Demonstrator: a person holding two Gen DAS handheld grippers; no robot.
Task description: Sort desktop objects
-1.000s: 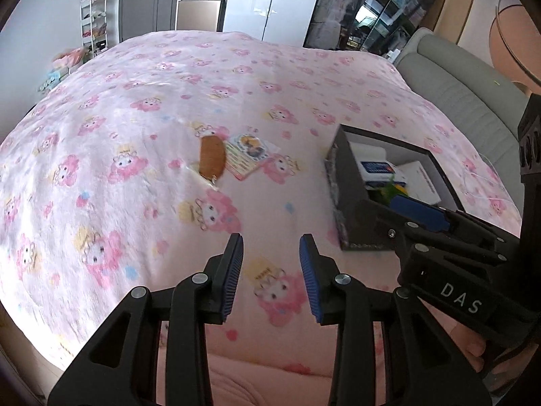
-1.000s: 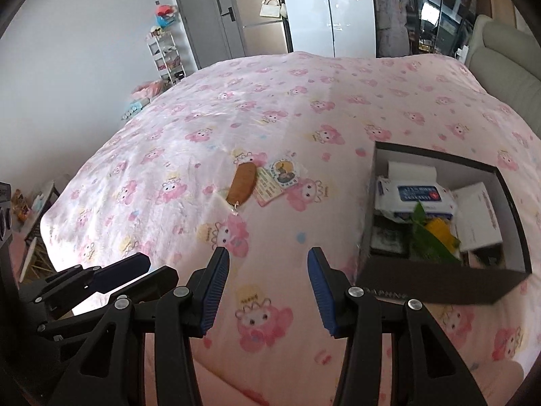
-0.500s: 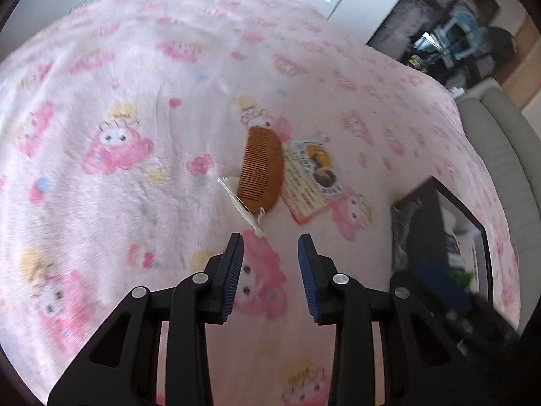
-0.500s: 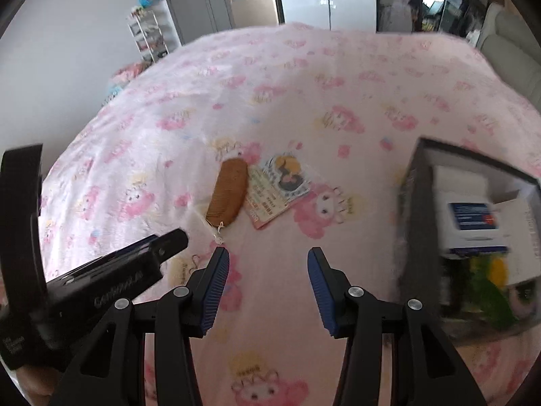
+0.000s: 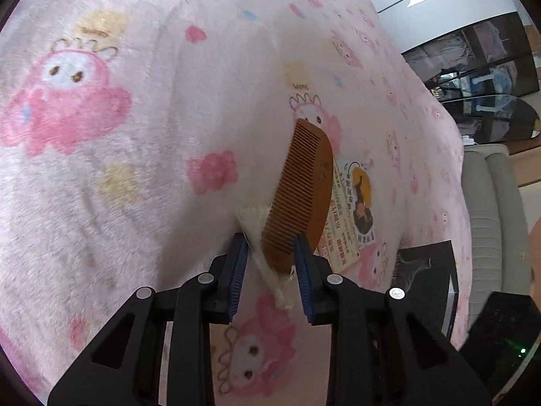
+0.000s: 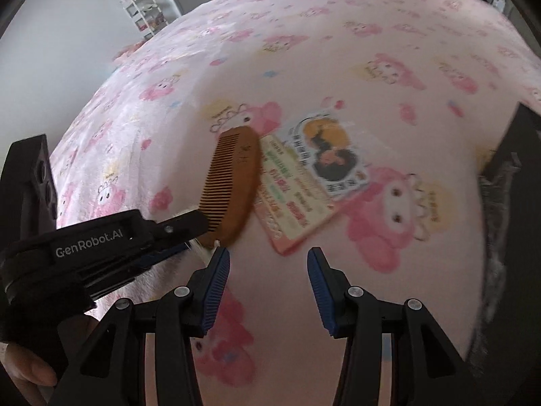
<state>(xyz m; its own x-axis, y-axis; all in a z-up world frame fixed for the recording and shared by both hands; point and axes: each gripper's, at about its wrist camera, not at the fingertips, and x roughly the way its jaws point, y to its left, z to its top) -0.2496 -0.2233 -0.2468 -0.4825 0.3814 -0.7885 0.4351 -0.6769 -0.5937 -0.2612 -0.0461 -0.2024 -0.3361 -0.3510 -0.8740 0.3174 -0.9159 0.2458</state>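
A brown wooden comb (image 5: pixel 304 189) in a clear plastic sleeve lies on the pink cartoon-print blanket (image 5: pixel 101 169). Its near end sits between the fingers of my left gripper (image 5: pixel 270 253), whose jaws are closing. The right pad touches the comb's edge and the left pad stands just off the sleeve. In the right wrist view the comb (image 6: pixel 233 182) overlaps a printed card packet (image 6: pixel 304 182), and the left gripper (image 6: pixel 194 233) reaches in from the left. My right gripper (image 6: pixel 268 257) hovers open over bare blanket just below the packet's near corner.
A black storage box (image 6: pixel 514 155) stands to the right of the packet, seen also as the box (image 5: pixel 426 270) in the left wrist view. A grey sofa (image 5: pixel 490 203) lies beyond the bed. A person's hand (image 6: pixel 27 372) grips the left tool.
Both grippers have dropped toward the blanket and closed in on the comb and packet. The left gripper rolled, and its narrowing jaws now straddle the comb's near end.
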